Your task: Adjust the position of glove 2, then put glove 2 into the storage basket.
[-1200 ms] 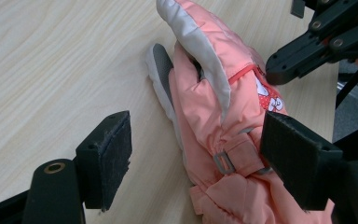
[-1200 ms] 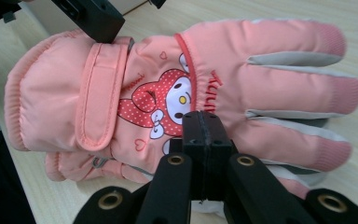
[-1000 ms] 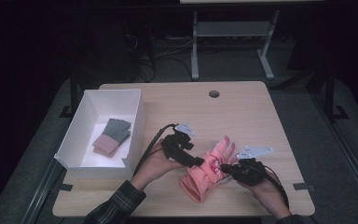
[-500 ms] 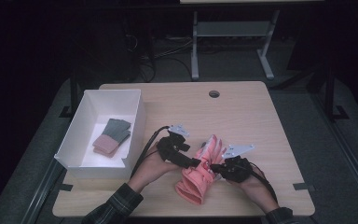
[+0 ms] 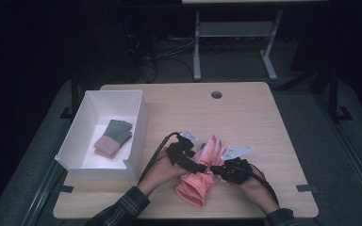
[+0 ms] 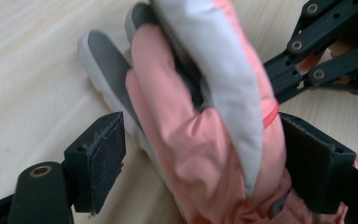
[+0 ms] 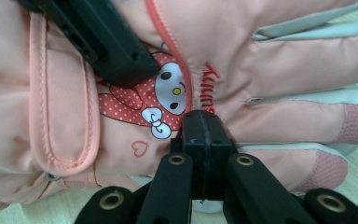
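- The padded pink ski glove with grey fingertip patches (image 5: 201, 172) lies on the pale wooden table (image 5: 245, 117), at about 6 o'clock from the table's middle, close to my edge, its fingers pointing to roughly 1 o'clock.
- My left gripper (image 5: 202, 165) straddles the pink glove (image 6: 205, 140) from 9 o'clock; its jaws have just been opening, and in the left gripper view one pad stands clear of the fabric while the other sits right at it, so I judge this grip released.
- My right gripper (image 5: 217, 170) comes in from 3 o'clock; in the right gripper view its jaws (image 7: 204, 135) are clenched together with the tips against the glove's (image 7: 177, 60) edge. Whether a thin fold is pinched there I cannot tell.
- Handling, as I judge it: light, soft, puffy, with a smooth shell that may slide between pads. It will flop and fold rather than hold a shape.
- I would take hold at the cuff hem or the stitched seam by the printed cartoon patch (image 7: 163, 93), where the layers bunch thickest.
- The white rectangular box (image 5: 132, 136) at 9 o'clock already holds a folded grey-and-pink glove (image 5: 113, 138).
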Available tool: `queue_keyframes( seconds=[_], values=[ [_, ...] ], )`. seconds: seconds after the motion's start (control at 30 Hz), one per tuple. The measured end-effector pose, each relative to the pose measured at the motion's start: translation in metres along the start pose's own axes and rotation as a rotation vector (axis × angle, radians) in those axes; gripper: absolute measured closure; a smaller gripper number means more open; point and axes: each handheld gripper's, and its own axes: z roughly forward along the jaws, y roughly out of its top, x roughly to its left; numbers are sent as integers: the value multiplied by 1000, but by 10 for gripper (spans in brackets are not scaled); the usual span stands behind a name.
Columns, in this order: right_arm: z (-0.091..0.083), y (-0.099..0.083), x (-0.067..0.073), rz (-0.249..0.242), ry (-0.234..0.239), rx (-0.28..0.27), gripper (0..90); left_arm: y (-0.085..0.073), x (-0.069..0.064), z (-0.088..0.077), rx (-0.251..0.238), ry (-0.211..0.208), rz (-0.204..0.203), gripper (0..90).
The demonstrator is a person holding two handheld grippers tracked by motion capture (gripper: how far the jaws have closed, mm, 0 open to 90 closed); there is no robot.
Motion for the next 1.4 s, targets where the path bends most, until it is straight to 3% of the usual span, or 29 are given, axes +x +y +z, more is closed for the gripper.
queue_keyframes(
  seconds=[0.17, 0.47, 0.83, 1.13, 1.4],
  values=[
    [2, 0, 1, 3, -2, 9, 900, -11, 6, 6, -7, -43, -50, 187],
    [4, -1, 0, 5, -2, 12, 900, -15, 14, 17, 18, -138, -119, 188],
    [4, -2, 0, 12, 4, 12, 900, -14, 15, 21, 25, -193, -128, 247],
    [6, -2, -2, 23, 14, 10, 900, -15, 20, 23, 21, -248, -150, 378],
    [5, -2, -3, 15, 13, 6, 900, -17, 23, 21, 14, -272, -166, 568]
  ],
)
